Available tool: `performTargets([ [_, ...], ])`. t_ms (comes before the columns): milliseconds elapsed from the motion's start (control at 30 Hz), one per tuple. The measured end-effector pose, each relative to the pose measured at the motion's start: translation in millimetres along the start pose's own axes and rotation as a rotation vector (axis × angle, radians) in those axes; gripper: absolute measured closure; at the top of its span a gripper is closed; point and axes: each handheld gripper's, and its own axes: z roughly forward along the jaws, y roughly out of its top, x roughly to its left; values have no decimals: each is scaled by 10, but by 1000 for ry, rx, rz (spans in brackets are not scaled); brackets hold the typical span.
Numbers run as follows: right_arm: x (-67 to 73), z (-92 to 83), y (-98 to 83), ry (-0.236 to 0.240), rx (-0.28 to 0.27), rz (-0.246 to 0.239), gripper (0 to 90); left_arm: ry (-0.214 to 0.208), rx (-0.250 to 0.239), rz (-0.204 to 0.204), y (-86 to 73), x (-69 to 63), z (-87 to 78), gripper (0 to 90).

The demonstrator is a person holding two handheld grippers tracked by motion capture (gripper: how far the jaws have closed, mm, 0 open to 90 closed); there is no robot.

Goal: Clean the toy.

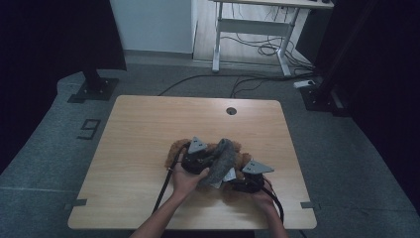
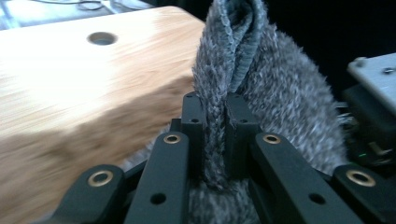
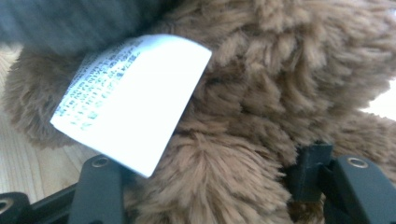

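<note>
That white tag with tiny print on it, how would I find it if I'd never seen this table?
Start at the wooden table and look to its near edge, where a brown plush toy lies between the person's hands. The white tag hangs beside the toy from the grey fuzzy cloth; it is the one smooth, flat, printed piece among all the fur.

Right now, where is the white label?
In the right gripper view the white label hangs left of centre over the brown plush toy, just under the grey fuzzy cloth; in the high view it lies between both grippers.
</note>
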Motion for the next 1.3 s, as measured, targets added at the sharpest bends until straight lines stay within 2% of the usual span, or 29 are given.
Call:
performTargets([
  [200, 5, -20, 5, -10, 17, 29, 386, 89, 1, -43, -106, 337, -223, 801],
  [233, 7, -24, 7, -13, 20, 35, 386, 86, -4, -64, -145, 415, -270, 801],
  [333, 22, -32, 16, -18, 31, 33, 385, 91, -17, -91, -212, 536, -382, 799],
  [467, 25, -36, 18, -32, 53, 55, 388, 110, -42, -112, -284, 642, -546, 799],
  [567, 9, -42, 3, -42, 61, 87, 405, 122, -42, -124, -380, 729, -656, 799],
  [667, 9, -40, 1, -50, 65, 89, 435, 132, -40, -142, -465, 792, -735, 798],
  [800, -2, -40, -3, -45, 70, 94, 482, 173, -16, -151, -575, 901, -817, 799],
  [867, -6, -42, -3, -48, 72, 92, 491, 186, 5, -176, -639, 987, -827, 800],
  [933, -13, -40, -6, -57, 70, 91, 497, 178, 25, -208, -718, 1065, -818, 800],
  [1000, -19, -41, -8, -59, 69, 86, 500, 159, 18, -229, -734, 1089, -826, 799],
  [1100, -19, -43, -8, -58, 68, 75, 503, 138, -14, -236, -653, 1072, -876, 800],
  [1200, -24, -42, -9, -56, 67, 73, 504, 110, -57, -188, -407, 929, -916, 800],
  [1300, -23, -38, -13, -56, 60, 76, 501, 85, -64, -145, -196, 780, -861, 799],
])
